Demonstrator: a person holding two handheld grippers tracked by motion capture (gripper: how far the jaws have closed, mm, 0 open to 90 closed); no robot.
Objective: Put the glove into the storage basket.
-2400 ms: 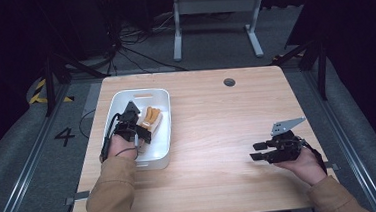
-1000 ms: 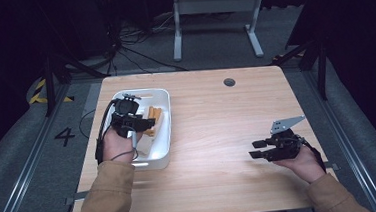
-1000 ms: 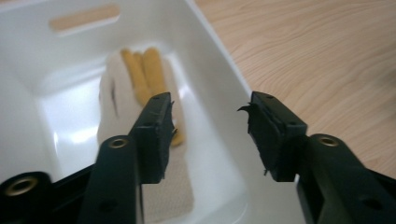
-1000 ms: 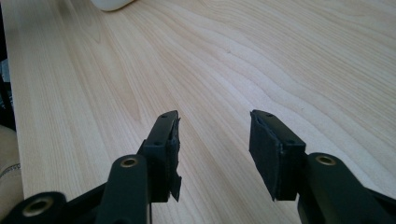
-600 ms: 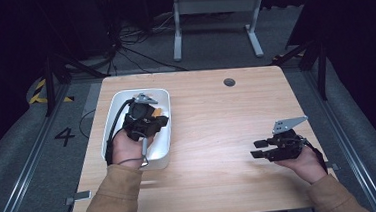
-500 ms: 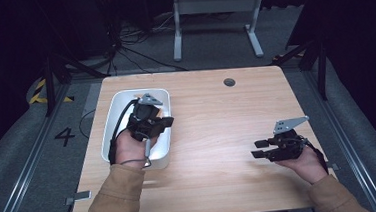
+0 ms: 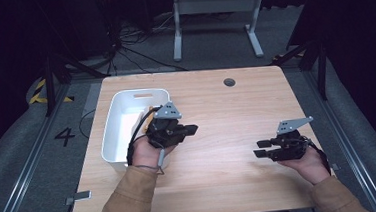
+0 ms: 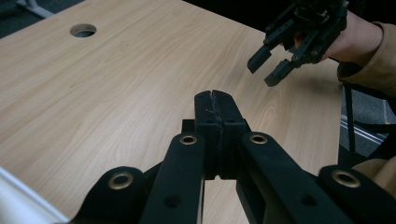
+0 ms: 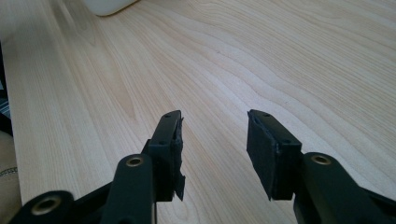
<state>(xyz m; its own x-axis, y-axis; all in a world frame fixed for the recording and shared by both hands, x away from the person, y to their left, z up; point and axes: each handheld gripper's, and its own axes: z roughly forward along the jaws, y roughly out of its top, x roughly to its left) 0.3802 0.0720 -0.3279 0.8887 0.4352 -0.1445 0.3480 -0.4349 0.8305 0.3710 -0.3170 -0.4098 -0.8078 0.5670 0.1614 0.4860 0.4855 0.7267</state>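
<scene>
- A pale wooden bench [image 7: 226, 108] stands in a dark room, with grey floor and a metal stand [image 7: 214, 4] behind it
- The left claw [image 7: 192, 129] is clenched: in the left gripper view its pads [image 8: 205, 105] press flat together with nothing between them
- It hangs over bare wood just past the right rim of the white bin [image 7: 112, 136], jaws pointing toward the right claw [image 7: 260, 148]
- A moment ago this claw was down inside the bin over the orange-tan pieces [image 7: 148, 120]; it has since lifted out, swung right and come away empty
- What shows of the pieces still lies in the bin, against its right wall, partly hidden behind the hand
- My reading: the pick did not take, or was only a nudge, so moving the pieces out remains to be done
- The right claw [image 9: 215, 121] is released, jaws well apart over bare bench near the right front corner, and has barely shifted over the last seconds
- Room to move is generous: the whole middle of the bench between the two claws is free, with the cable hole [image 7: 229, 82] well off toward the back edge
- The tight spots are the bin's right wall, just beside the left hand, and the bench's right edge, near the right hand
</scene>
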